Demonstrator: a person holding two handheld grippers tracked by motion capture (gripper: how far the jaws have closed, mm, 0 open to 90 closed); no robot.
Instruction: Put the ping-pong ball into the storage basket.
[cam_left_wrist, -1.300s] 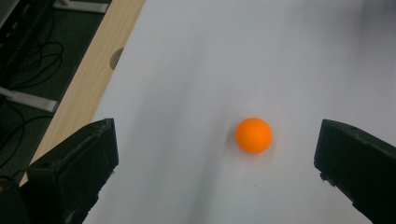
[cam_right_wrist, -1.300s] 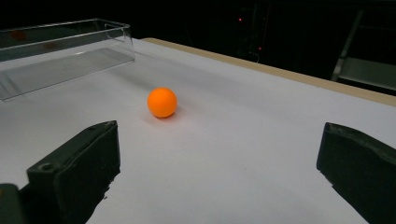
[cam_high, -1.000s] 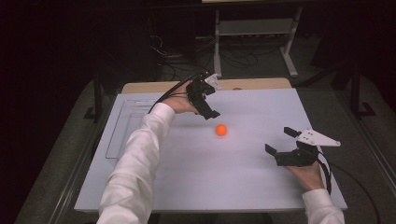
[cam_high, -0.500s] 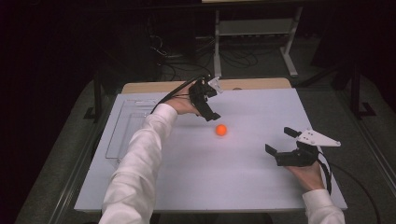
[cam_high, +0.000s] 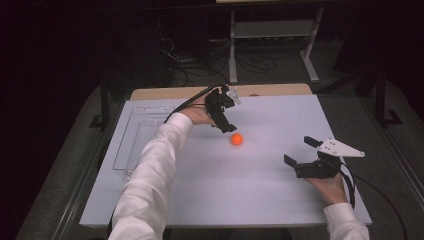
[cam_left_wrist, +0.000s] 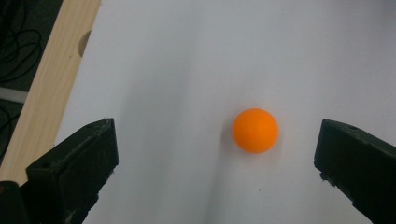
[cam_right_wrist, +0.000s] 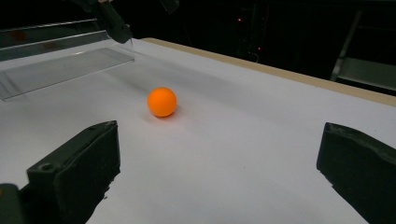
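An orange ball (cam_high: 236, 139) rests on the white table top (cam_high: 250, 195), a little left of its middle. My left gripper (cam_high: 227, 126) hovers just behind and left of the ball, tilted down toward it. In the left gripper view the ball (cam_left_wrist: 255, 130) lies on the sheet between the wide-apart jaws, nearer the right one, and the left gripper (cam_left_wrist: 217, 136) is open and holds nothing. My right gripper (cam_high: 300, 151) is near the table's right side, open and empty. In the right gripper view the ball (cam_right_wrist: 162, 101) sits well ahead of the right gripper (cam_right_wrist: 219, 140).
A clear plastic tray (cam_high: 120, 150) lies along the table's left edge and also appears as the tray (cam_right_wrist: 60, 60) at far left. A bare wooden strip (cam_high: 270, 90) borders the far edge. Beyond the table are a shelf stand (cam_high: 270, 30) and floor cables.
The left gripper has dipped very slightly toward the ball. The ball and the right gripper have stayed where they were.
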